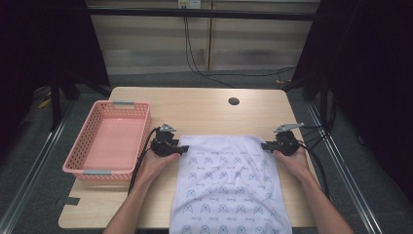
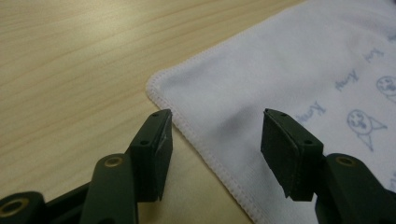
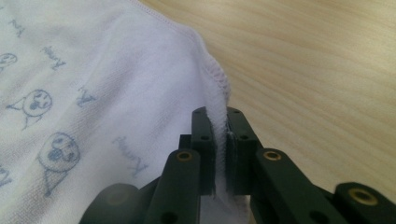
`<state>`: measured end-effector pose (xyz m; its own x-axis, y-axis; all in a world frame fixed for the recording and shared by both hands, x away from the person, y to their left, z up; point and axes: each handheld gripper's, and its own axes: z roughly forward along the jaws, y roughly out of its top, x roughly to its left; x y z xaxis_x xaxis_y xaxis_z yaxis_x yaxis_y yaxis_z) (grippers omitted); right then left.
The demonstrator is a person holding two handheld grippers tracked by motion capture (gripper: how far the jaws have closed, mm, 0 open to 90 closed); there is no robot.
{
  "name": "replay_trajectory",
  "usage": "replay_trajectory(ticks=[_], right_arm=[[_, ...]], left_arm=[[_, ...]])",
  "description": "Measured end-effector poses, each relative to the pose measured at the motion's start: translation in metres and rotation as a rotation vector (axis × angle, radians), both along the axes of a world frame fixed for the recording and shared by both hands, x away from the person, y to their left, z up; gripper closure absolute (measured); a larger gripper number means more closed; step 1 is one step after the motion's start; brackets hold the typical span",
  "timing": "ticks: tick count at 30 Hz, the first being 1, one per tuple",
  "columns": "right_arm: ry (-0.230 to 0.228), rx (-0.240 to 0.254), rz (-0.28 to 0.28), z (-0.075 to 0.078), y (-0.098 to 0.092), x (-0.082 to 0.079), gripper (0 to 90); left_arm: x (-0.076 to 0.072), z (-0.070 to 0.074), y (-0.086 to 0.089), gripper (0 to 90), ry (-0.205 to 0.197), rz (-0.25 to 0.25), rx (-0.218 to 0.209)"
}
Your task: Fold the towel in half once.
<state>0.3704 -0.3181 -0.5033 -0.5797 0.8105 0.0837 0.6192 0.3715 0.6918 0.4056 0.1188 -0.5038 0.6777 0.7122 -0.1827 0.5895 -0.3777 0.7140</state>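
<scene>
A white towel (image 1: pixel 229 185) printed with small blue cartoon faces lies spread on the wooden table and hangs over its near edge. My left gripper (image 1: pixel 182 148) sits at the towel's far left corner (image 2: pixel 161 86); its jaws stand apart, astride the stitched hem, pads not touching the cloth (image 2: pixel 261 93). My right gripper (image 1: pixel 265 145) is at the far right corner, and its jaws are shut on the towel's edge (image 3: pixel 219 126), which bunches up between the pads.
A pink plastic basket (image 1: pixel 90 170) stands on the table's left side, close to my left hand. A round cable hole (image 1: pixel 234 101) sits near the far edge. Bare wood (image 1: pixel 204 112) stretches beyond the towel.
</scene>
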Motion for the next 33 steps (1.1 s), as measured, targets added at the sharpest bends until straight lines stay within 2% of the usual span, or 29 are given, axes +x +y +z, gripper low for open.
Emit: replay_trajectory(ticks=[2,3,7,9,10,11,13,14,15,17,19,21,23,25,26,30,33], right_arm=[[0.0,-0.002,-0.004,0.0,0.0,0.0,84.6],[0.001,-0.003,-0.005,0.0,0.0,0.0,84.7],[0.004,0.0,-0.007,0.0,0.0,-0.001,84.4],[0.003,-0.002,-0.007,0.0,0.0,-0.001,84.1],[0.005,0.001,-0.009,0.0,0.0,-0.001,83.8],[0.003,0.005,-0.009,0.0,0.0,-0.001,83.8],[0.003,0.005,-0.004,0.0,0.0,-0.001,84.0],[0.006,0.012,-0.004,0.0,0.0,-0.001,84.1],[0.009,0.012,-0.004,0.0,0.0,-0.001,84.2],[0.009,0.009,0.005,0.0,0.001,-0.002,84.3],[0.009,0.006,0.01,0.001,0.002,-0.003,84.3],[0.005,0.024,0.012,0.002,0.001,-0.003,84.4],[-0.011,0.036,0.005,0.008,-0.003,-0.004,84.7],[-0.04,0.082,-0.01,0.018,-0.01,-0.006,84.9],[-0.057,0.116,-0.018,0.024,-0.014,-0.007,85.0],[-0.1,0.192,-0.03,0.042,-0.023,-0.01,85.0],[-0.126,0.232,-0.025,0.056,-0.025,-0.011,85.0]], left_arm=[[0.003,0.0,-0.002,43.2,-0.009,-0.008,-0.01],[0.005,0.0,-0.003,43.8,-0.02,-0.014,0.012],[0.011,-0.002,-0.009,45.1,-0.041,-0.034,0.037],[0.012,-0.004,-0.011,45.0,-0.052,-0.021,0.012],[0.012,-0.005,-0.012,45.0,-0.061,-0.033,0.023],[0.011,-0.005,-0.015,46.9,-0.068,-0.035,0.03],[0.011,-0.004,-0.016,50.9,-0.054,-0.054,0.017],[0.01,-0.003,-0.018,53.8,-0.063,-0.068,0.039],[0.01,-0.003,-0.019,60.3,-0.057,-0.083,0.034],[0.009,-0.003,-0.019,76.9,-0.041,-0.095,0.02],[0.01,-0.002,-0.017,83.9,-0.023,-0.11,-0.006],[0.009,0.0,-0.016,85.5,-0.017,-0.104,-0.032],[0.009,0.006,-0.011,86.0,-0.008,-0.113,-0.079],[0.007,0.014,-0.007,86.2,-0.011,-0.108,-0.129],[0.006,0.019,-0.006,86.3,-0.018,-0.116,-0.14],[0.001,0.039,-0.001,86.4,-0.052,-0.124,-0.173],[-0.003,0.063,0.004,86.4,-0.095,-0.134,-0.202]])
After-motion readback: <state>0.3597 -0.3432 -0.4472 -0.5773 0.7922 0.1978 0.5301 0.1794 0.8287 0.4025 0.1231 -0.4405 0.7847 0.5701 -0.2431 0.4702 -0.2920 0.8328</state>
